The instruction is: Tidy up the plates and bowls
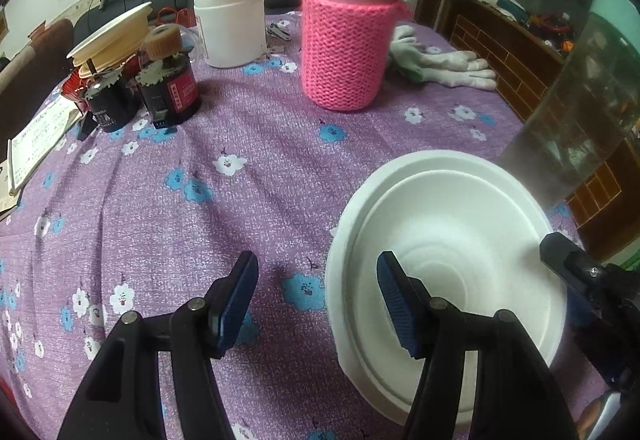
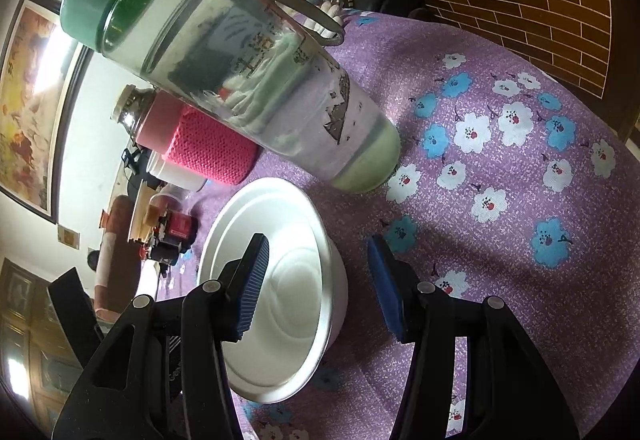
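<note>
A white foam bowl (image 1: 472,224) sits nested on a white plate (image 1: 340,296) on the purple flowered tablecloth, at the lower right of the left wrist view. My left gripper (image 1: 316,300) is open and straddles the stack's near left rim, one finger over the cloth, the other over the bowl. In the right wrist view the same bowl (image 2: 288,240) lies low and left of centre. My right gripper (image 2: 316,280) is open around its right rim, left finger inside the bowl, right finger outside. The right gripper also shows at the left wrist view's right edge (image 1: 576,268).
A tall clear bottle with a green lid (image 2: 240,72) stands just behind the bowl. A pink knit-sleeved flask (image 1: 344,40), a white jar (image 1: 232,24), dark jars (image 1: 168,88), stacked beige bowls (image 1: 108,36) and white gloves (image 1: 452,68) sit farther back.
</note>
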Demonstrator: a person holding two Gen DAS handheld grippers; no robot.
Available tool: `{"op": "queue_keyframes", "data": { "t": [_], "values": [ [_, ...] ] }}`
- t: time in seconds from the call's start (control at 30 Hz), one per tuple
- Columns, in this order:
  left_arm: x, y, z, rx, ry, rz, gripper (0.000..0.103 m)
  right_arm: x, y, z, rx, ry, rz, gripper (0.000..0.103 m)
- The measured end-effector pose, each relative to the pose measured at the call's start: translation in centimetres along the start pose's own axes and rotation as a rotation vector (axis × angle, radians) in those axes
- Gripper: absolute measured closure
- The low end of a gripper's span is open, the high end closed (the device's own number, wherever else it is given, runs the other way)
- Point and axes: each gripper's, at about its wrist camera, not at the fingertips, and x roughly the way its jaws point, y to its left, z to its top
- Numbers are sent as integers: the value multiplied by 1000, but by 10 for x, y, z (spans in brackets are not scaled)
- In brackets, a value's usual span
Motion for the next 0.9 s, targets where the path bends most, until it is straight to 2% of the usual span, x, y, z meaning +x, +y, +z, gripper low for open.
{"op": "queue_keyframes", "data": {
  "t": [0.43, 0.63, 0.77, 0.9],
  "values": [
    [14, 0, -3, 15, 29, -13, 40, 5, 0, -4, -9, 4, -29, 52],
    [20, -1, -5, 28, 30, -13, 32, 9, 2, -6, -19, 10, -44, 52],
    [19, -1, -4, 27, 32, -17, 32, 13, 1, -7, -17, 28, -48, 52],
    [18, 0, -4, 28, 48, -33, 31, 13, -4, -6, -7, 17, -102, 52]
  ]
}}
